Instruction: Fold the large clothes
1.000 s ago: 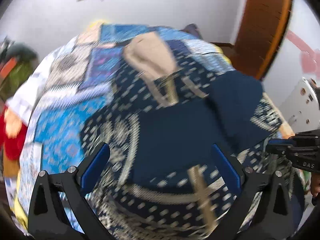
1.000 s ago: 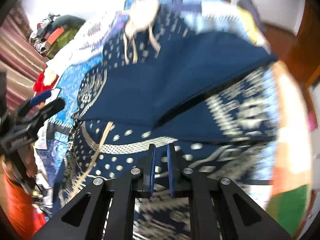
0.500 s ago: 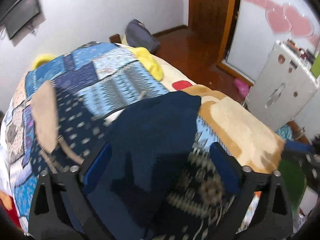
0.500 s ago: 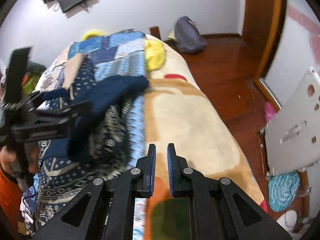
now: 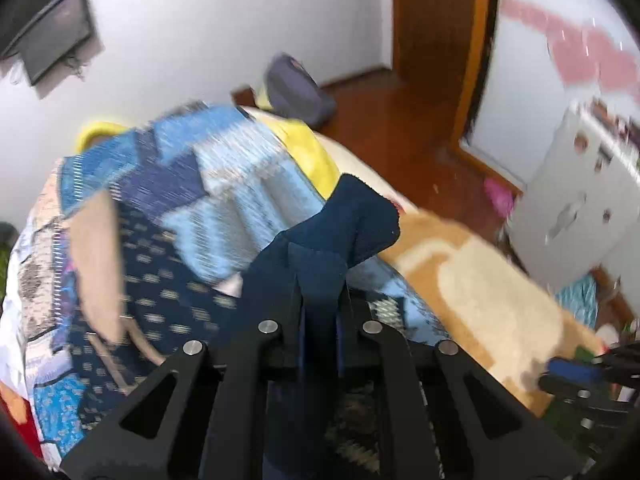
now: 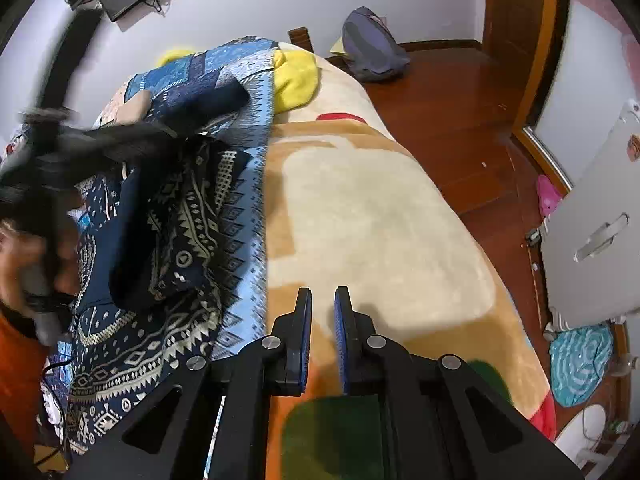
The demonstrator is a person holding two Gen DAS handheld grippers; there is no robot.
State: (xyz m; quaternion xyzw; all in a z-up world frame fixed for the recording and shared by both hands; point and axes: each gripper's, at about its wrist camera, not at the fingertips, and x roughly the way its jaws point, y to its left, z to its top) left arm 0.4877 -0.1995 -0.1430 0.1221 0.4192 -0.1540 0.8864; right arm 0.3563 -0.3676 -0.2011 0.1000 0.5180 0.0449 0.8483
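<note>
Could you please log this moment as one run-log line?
left gripper: just closed on navy garment | right gripper: shut, empty, over blanket

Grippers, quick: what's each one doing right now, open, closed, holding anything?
Left gripper: has just closed, clamped on the dark blue garment.
Right gripper: closed, nothing between its pads, above the beige blanket.

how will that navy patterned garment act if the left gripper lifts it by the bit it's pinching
Likely floppy: the navy garment already droops in soft folds around the left gripper. Probably drags rather than lifts clean, since most of it lies bunched on the bed.
</note>
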